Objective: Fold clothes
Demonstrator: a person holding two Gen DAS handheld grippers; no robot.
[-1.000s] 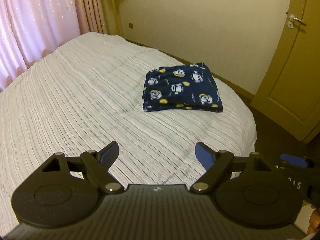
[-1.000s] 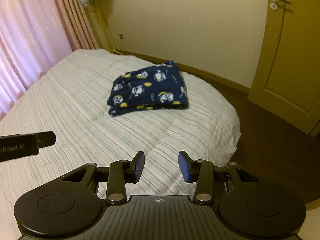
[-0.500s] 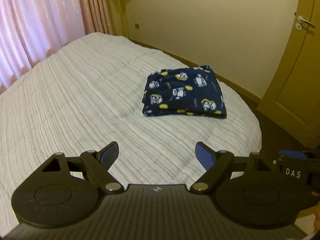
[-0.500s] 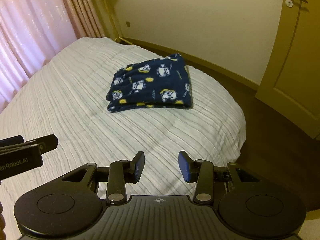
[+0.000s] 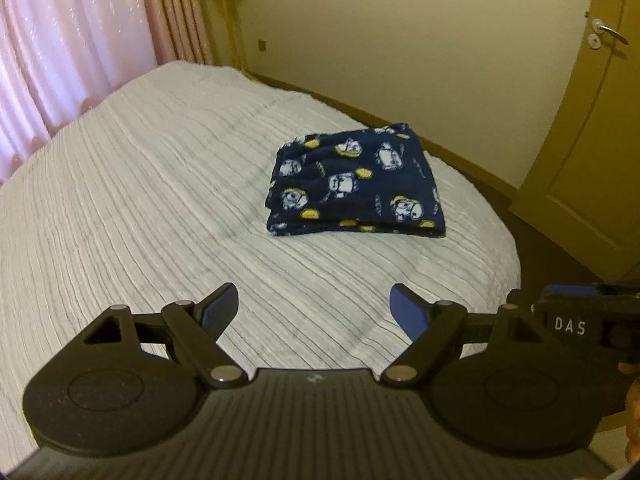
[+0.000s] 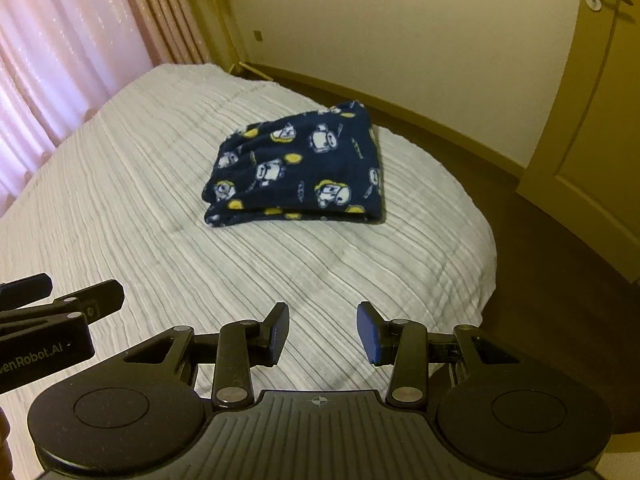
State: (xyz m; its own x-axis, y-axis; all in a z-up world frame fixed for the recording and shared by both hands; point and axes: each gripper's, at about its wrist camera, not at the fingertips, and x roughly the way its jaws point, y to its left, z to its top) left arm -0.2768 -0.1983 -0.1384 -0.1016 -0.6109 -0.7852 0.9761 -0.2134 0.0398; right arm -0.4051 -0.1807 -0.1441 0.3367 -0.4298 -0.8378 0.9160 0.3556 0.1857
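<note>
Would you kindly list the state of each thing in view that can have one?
Left tongs: open, empty, above the bed.
Right tongs: open, empty.
Navy cartoon-print garment: folded, lying flat on the bed.
White bedspread: spread out.
Door: shut.
Pink curtains: drawn.

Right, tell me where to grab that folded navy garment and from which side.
Grip the folded navy garment at its near edge, where the layers stack into a thick lip facing the tools. Probably best to come in low across the white bedspread from the near side, one finger sliding under the stack. The right tool is open and nearly in line; the left tool is open too.
</note>
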